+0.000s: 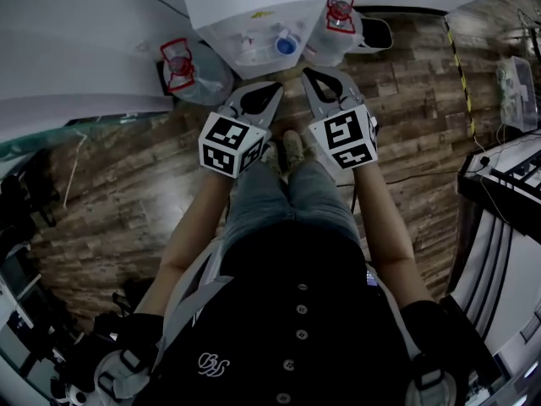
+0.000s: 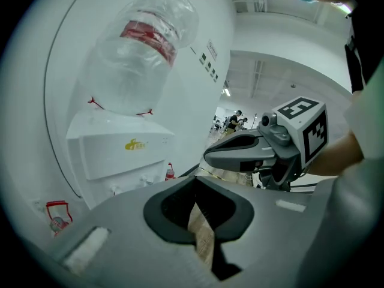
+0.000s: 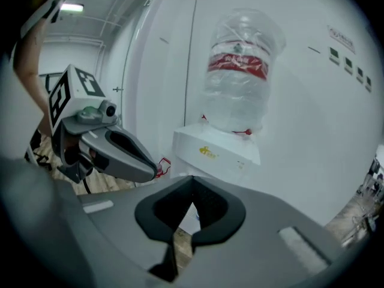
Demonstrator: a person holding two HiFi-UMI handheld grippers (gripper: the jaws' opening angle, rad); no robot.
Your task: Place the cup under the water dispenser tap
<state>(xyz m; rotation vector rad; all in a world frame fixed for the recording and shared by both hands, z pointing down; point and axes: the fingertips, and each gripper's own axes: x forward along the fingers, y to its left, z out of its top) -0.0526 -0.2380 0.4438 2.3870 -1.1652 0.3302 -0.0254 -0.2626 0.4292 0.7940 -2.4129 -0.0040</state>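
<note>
The white water dispenser [image 1: 245,11] stands against the wall ahead of me, with a clear bottle [image 2: 139,50] upside down on top. On its tap shelf I see a small blue round thing [image 1: 286,46]; I cannot tell if it is a cup. My left gripper [image 1: 275,88] and right gripper [image 1: 309,74] are held side by side above the floor in front of the dispenser. Both are shut with nothing between the jaws. No cup is in either gripper. The left gripper view shows the right gripper [image 2: 207,156] to its right.
Two clear water bottles with red caps lie on the wooden floor, one left [image 1: 184,68] and one right [image 1: 340,24] of the dispenser. The person's legs and feet [image 1: 287,155] are right below the grippers. Black equipment and cables [image 1: 503,180] stand at the right.
</note>
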